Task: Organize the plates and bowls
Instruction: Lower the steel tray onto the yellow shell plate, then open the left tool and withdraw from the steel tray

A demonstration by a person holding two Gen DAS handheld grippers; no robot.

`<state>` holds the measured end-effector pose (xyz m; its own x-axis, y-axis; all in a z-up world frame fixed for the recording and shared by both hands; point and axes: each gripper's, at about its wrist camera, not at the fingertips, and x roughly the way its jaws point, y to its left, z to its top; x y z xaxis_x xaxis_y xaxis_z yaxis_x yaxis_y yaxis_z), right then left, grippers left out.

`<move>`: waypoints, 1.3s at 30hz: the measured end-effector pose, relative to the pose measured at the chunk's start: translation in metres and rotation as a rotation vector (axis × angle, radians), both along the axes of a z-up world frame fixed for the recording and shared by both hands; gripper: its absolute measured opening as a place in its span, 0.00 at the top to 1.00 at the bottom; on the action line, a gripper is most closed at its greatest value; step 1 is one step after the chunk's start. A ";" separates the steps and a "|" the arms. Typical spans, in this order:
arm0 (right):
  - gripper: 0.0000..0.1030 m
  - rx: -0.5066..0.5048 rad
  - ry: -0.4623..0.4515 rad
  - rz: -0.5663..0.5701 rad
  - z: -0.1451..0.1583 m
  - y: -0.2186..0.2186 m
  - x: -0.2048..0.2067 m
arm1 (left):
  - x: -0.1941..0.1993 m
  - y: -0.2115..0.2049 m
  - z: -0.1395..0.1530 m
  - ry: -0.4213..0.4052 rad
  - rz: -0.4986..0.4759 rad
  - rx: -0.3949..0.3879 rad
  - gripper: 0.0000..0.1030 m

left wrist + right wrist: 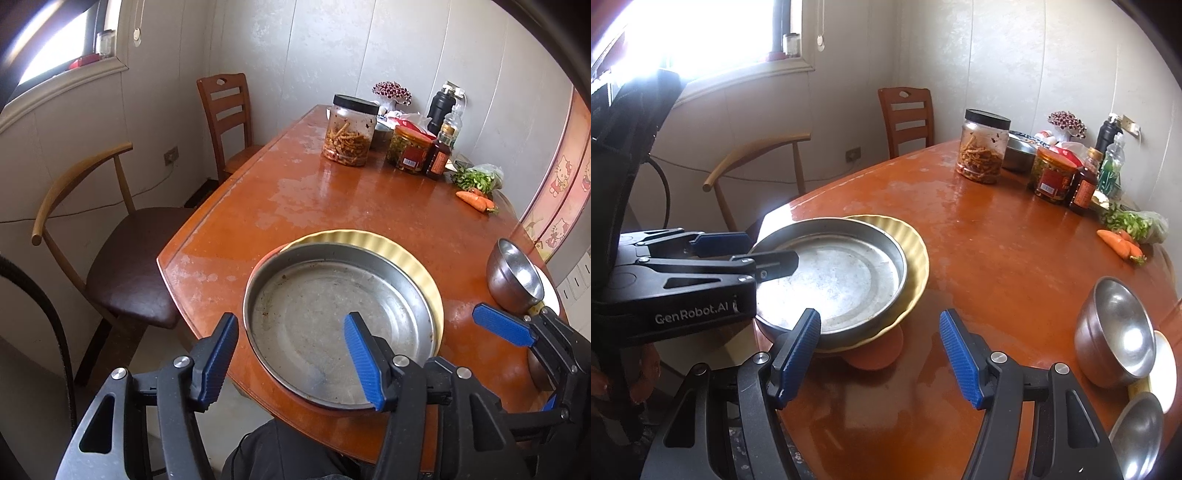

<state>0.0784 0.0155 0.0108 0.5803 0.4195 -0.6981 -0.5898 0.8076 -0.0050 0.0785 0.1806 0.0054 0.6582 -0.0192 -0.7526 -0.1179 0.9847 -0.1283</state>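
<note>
Stacking looks partly done: the steel pan (340, 325) sits nested on the yellow fluted plate (406, 247), which rests on an orange plate (879, 354). Right of that stack, a steel bowl (1115, 328) and other dishes still lie loose. Left gripper (291, 358) straddles the pan's rim, jaws apart; right gripper (879, 354) is empty, jaws apart.

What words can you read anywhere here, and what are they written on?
"GenRobot.AI": white letters on the black body of the left gripper, seen from the right wrist.
Red label on the round jar of green pickles: print too small to read.
Orange label on the dark brown sauce bottle: blurred, unreadable.
Pink cartoon-cat wall border: pictures only, no legible words.
</note>
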 end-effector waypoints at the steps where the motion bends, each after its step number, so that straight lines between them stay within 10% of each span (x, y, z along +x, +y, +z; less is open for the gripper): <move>1: 0.33 0.002 -0.002 -0.002 0.000 -0.001 -0.001 | -0.002 -0.001 0.002 -0.005 0.001 0.001 0.41; 39: 0.25 0.116 -0.101 -0.147 0.042 -0.120 -0.036 | -0.013 -0.111 0.040 -0.070 -0.101 0.031 0.36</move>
<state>0.0427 -0.1042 0.0526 0.7057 0.3997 -0.5850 -0.4672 0.8833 0.0400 0.0659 0.0696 0.0457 0.7047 -0.0654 -0.7065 -0.0094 0.9948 -0.1015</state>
